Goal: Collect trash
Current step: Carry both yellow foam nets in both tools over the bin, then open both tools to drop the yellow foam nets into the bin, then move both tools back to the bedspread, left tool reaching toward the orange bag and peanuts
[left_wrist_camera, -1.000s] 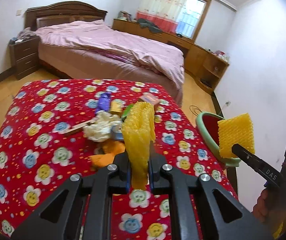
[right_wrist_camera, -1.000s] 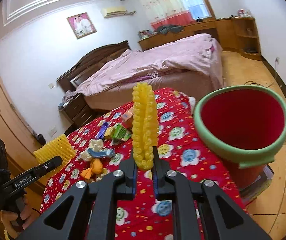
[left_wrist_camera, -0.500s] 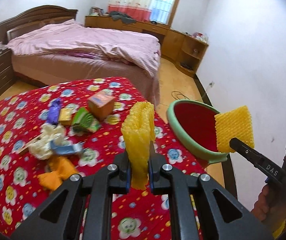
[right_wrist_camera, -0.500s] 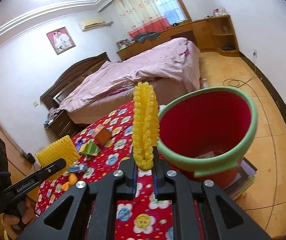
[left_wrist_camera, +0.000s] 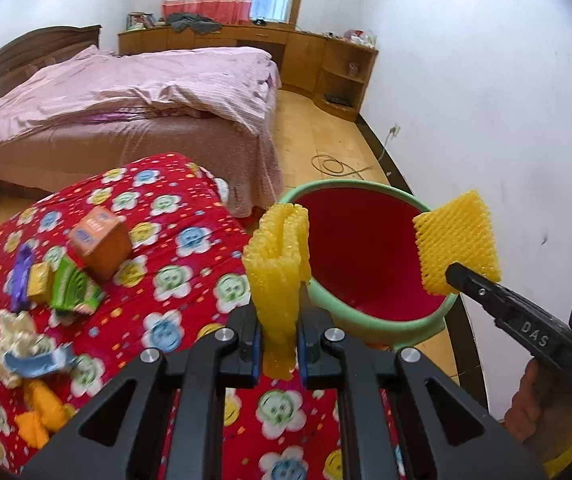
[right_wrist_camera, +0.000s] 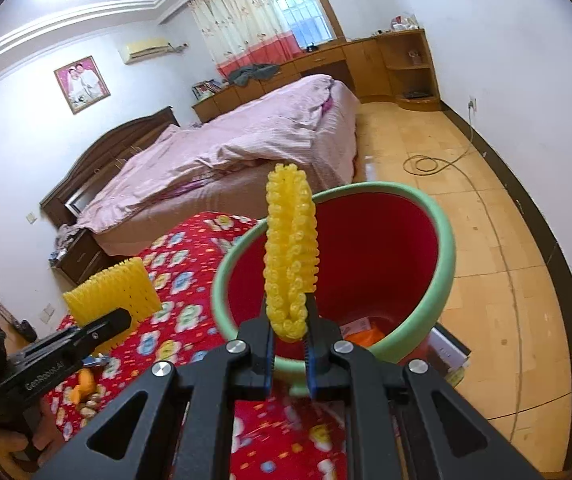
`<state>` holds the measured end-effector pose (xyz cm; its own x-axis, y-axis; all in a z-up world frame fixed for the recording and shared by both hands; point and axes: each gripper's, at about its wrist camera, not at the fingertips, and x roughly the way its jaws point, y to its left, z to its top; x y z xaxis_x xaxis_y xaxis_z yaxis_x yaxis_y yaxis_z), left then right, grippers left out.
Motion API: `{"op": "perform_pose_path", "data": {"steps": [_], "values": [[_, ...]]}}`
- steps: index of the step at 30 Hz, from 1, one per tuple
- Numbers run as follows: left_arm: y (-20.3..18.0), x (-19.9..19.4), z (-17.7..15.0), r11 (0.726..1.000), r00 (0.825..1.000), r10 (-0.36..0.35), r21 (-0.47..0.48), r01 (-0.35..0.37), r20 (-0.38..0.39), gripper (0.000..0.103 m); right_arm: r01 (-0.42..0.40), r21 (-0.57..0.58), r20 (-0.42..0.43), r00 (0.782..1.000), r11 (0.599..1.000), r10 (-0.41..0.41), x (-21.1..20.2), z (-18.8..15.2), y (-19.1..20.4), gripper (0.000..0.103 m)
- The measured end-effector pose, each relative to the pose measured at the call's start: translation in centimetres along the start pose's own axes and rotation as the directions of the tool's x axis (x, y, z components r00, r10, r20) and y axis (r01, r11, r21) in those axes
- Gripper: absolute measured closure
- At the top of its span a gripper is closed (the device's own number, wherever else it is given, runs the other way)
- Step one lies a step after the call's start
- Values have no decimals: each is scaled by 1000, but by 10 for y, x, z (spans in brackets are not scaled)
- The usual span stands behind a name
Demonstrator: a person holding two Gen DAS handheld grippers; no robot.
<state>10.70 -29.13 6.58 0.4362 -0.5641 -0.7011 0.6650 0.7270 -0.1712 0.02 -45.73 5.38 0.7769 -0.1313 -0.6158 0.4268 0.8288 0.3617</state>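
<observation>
In the left wrist view, the left gripper (left_wrist_camera: 279, 350) is clamped on a yellow foam net (left_wrist_camera: 278, 276), which stands upright between the blue pads and is folded at the top. The net's upper end overlaps the near rim of the bin (left_wrist_camera: 370, 316), a red bucket with a green rim that sits on the floor beside the table (left_wrist_camera: 190, 216). The bin's inside shows only red wall from this angle; its bottom is hidden. On the right, the right gripper (left_wrist_camera: 452, 276) reaches in from the edge and pinches a second net (left_wrist_camera: 456, 248), flat and square, which hangs over the far side of the bin's mouth. A hand (left_wrist_camera: 534, 412) grips that tool's handle. On the flowered red cloth lie an orange box (left_wrist_camera: 100, 242), a green pack (left_wrist_camera: 72, 290), a small yellow box (left_wrist_camera: 38, 284), a purple wrapper (left_wrist_camera: 20, 276), white crumpled paper (left_wrist_camera: 14, 340) with a blue scrap (left_wrist_camera: 38, 362) on it, and orange scraps (left_wrist_camera: 42, 412). A bed (left_wrist_camera: 126, 112) stands behind.

In the right wrist view, the right gripper (right_wrist_camera: 289, 342) is closed tight on its net (right_wrist_camera: 291, 252), seen edge-on and upright, in front of the bin's (right_wrist_camera: 442, 248) open mouth. The bin's bottom holds some rubbish: a white card (right_wrist_camera: 356, 325) and an orange piece (right_wrist_camera: 366, 334). At the left, the left gripper (right_wrist_camera: 124, 318) holds the other net (right_wrist_camera: 112, 294) above the table (right_wrist_camera: 190, 248).
</observation>
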Motion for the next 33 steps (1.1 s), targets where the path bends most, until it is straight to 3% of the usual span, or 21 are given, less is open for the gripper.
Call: {"op": "perform_pose_path", "data": {"steps": [8,20,21,23,25,33], "values": [[-15,42,19,1000,1000,0,26,1,-31,91,47,10,-38,998,999,-46,30,11,-29,89],[-29,82,18,999,996,-10,42,14,-93,90,63,17,-77,995,998,-61,58,16,-53,87],[-31,83,18,999,996,-11,49,16,-94,88,63,16,-77,995,998,-62,58,15,-54,87],[-34,85,18,998,995,-11,62,17,-95,67,63,19,-78,995,998,-61,59,15,-55,86],[-36,85,18,997,996,-6,71,12,-87,57,59,26,-83,995,998,-57,61,16,-54,86],[-38,80,17,998,997,-8,66,14,-81,56,35,38,-72,997,999,-32,53,14,-56,70]]}}
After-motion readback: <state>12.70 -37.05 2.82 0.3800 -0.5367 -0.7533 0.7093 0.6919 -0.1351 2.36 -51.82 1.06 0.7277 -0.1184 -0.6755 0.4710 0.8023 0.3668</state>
